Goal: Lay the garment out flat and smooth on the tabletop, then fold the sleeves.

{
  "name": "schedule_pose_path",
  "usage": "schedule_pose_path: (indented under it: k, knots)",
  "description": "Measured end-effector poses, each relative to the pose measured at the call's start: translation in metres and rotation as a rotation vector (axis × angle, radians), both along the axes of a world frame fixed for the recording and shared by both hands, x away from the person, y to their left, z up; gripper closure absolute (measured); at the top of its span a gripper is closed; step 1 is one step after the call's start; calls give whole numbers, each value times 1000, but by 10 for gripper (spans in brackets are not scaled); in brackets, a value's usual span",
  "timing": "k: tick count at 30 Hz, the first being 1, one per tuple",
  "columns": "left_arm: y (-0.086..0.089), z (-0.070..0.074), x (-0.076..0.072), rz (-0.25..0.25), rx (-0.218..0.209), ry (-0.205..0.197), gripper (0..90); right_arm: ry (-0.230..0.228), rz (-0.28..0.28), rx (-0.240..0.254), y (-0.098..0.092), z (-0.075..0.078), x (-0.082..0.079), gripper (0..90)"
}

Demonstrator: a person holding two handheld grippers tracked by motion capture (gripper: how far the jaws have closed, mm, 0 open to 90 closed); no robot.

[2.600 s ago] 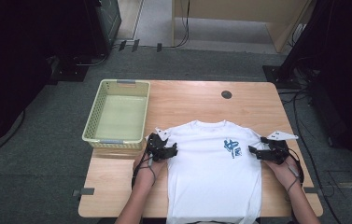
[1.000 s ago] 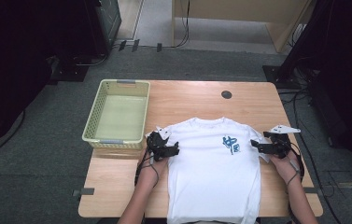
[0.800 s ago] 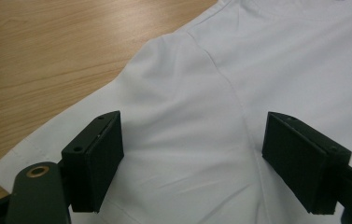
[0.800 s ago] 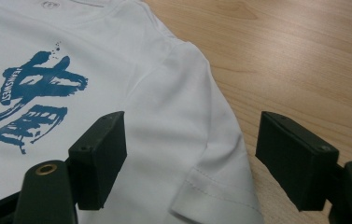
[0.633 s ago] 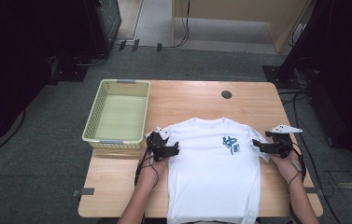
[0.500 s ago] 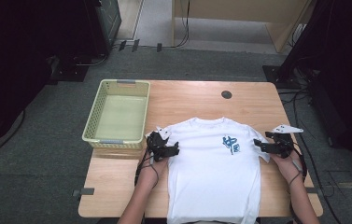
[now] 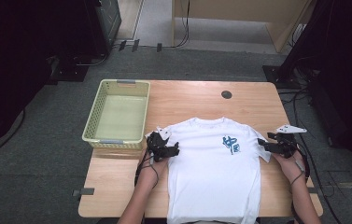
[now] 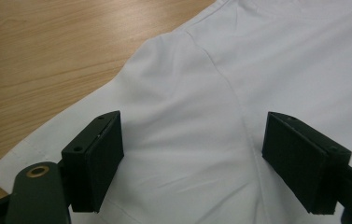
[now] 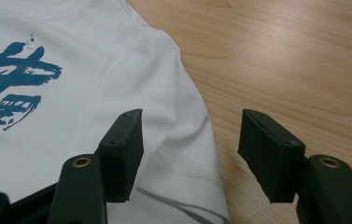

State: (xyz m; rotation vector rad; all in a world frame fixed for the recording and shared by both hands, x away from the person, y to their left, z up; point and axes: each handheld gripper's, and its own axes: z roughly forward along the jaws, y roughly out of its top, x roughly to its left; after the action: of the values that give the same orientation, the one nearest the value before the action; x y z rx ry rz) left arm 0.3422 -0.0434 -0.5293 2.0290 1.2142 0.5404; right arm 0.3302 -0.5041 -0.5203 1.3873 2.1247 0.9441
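Observation:
A white T-shirt (image 7: 211, 177) with a blue print (image 7: 231, 144) lies flat, front up, on the wooden table (image 7: 197, 100). My left gripper (image 7: 164, 149) is at the shirt's left sleeve. In the left gripper view it (image 8: 192, 144) stands open low over the sleeve cloth (image 8: 173, 107) and shoulder seam. My right gripper (image 7: 268, 145) is at the right sleeve. Its jaws (image 9: 194, 140) have just been closing and straddle the sleeve hem (image 9: 187, 163), one pad over cloth, the other over bare wood; they do not pinch it.
A pale yellow-green basket (image 7: 98, 122) sits at the table's left edge, beside my left gripper. A round cable hole (image 7: 226, 94) lies at the back of the table. The shirt's lower hem reaches the front edge. Bare wood (image 9: 295, 70) stretches right of the sleeve.
Since the earliest frame my right gripper has shifted slightly at the right sleeve and its top plate has swung outward. My left gripper and the shirt have stayed put.

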Motion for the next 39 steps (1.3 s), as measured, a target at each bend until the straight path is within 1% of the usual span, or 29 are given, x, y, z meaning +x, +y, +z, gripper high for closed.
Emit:
schedule_pose_path:
  k: [9,13,15,19,25,28,32,39]
  knots:
    - [0,0,0,0,0,0,208,15,0,-13,-1,-1,-3,478]
    - [0,0,0,0,0,0,208,26,8,-27,0,-3,-2,532]
    - [0,0,0,0,0,0,209,28,12,-25,0,-3,-2,561]
    - [0,0,0,1,-1,0,208,31,6,-28,-1,-2,-2,655]
    - [0,0,0,0,0,0,209,43,-28,-10,-5,-2,-1,795]
    - [0,0,0,0,0,-1,209,50,-35,-5,-6,-1,-1,850]
    - [0,0,0,0,0,-1,209,53,-39,-2,-6,2,-1,867]
    - [0,0,0,0,0,-1,209,54,-37,1,-2,6,-2,870]
